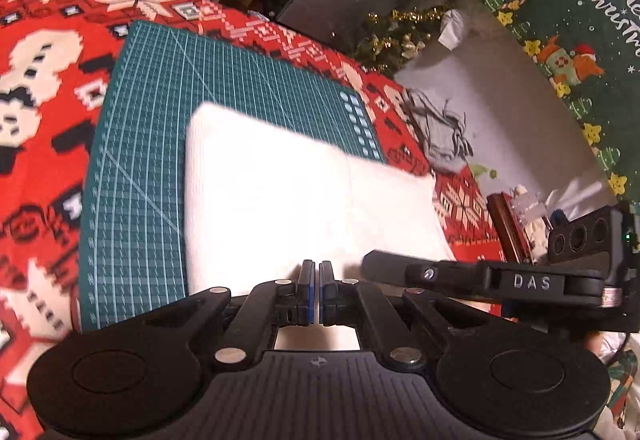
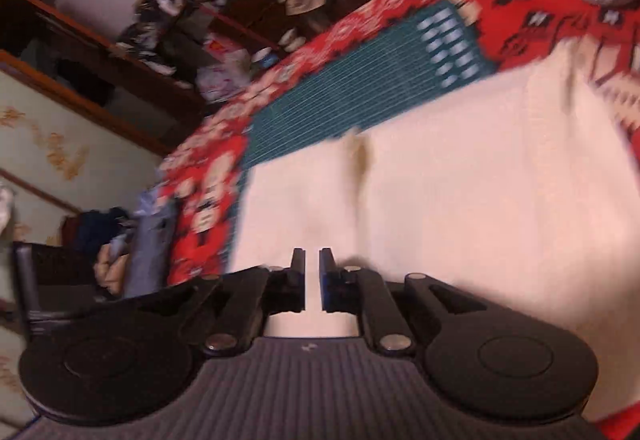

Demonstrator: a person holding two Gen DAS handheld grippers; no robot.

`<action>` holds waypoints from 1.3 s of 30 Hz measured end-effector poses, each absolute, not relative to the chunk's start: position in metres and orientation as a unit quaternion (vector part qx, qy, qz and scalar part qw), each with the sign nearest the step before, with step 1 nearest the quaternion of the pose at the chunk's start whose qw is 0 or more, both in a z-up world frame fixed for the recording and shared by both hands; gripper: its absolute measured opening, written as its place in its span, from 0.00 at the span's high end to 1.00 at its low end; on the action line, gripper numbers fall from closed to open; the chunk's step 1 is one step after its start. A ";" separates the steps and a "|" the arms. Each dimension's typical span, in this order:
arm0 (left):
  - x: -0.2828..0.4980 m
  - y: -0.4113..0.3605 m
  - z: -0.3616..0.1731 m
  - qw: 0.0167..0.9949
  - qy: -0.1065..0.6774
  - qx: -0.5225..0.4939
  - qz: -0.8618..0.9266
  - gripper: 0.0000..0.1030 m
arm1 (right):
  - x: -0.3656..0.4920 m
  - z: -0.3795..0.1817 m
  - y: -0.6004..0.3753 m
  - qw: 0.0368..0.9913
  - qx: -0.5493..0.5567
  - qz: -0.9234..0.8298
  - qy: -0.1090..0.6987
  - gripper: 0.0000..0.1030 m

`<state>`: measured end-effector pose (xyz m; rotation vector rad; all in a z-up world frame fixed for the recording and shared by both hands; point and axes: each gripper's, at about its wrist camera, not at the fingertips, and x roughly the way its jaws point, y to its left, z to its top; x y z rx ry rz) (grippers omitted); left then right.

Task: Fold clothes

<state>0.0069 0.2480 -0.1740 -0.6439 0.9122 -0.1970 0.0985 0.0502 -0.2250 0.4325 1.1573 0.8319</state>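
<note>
A white folded garment (image 1: 304, 196) lies flat on a green cutting mat (image 1: 160, 144); in the right wrist view the garment (image 2: 480, 200) looks cream, with a crease near its far edge. My left gripper (image 1: 316, 272) hovers over the garment's near edge, its jaws pressed together, and no cloth shows between them. My right gripper (image 2: 312, 268) is above the same near edge, jaws a narrow gap apart with only the cloth below showing through. Seen from the left wrist, the right gripper's fingers (image 1: 384, 264) reach in from the right, close beside my left one.
A red Christmas-pattern blanket (image 1: 48, 120) covers the table under the mat. A grey crumpled garment (image 1: 440, 132) lies at the blanket's far right edge. A green Christmas cloth (image 1: 580, 20), tinsel (image 1: 400, 32) and cluttered shelves (image 2: 168, 8) lie beyond the table.
</note>
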 end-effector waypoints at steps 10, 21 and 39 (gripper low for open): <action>-0.021 0.240 -0.178 0.832 0.441 -0.318 -0.108 0.99 | 0.070 -0.240 0.019 0.741 0.199 0.339 0.544 0.91; -0.056 0.238 -0.186 0.823 0.457 -0.318 -0.108 0.98 | 0.039 -0.244 0.009 0.702 0.257 0.362 0.556 0.99; -0.070 0.263 -0.178 0.832 0.416 -0.358 -0.079 0.98 | 0.024 -0.232 0.024 0.694 0.265 0.378 0.552 0.91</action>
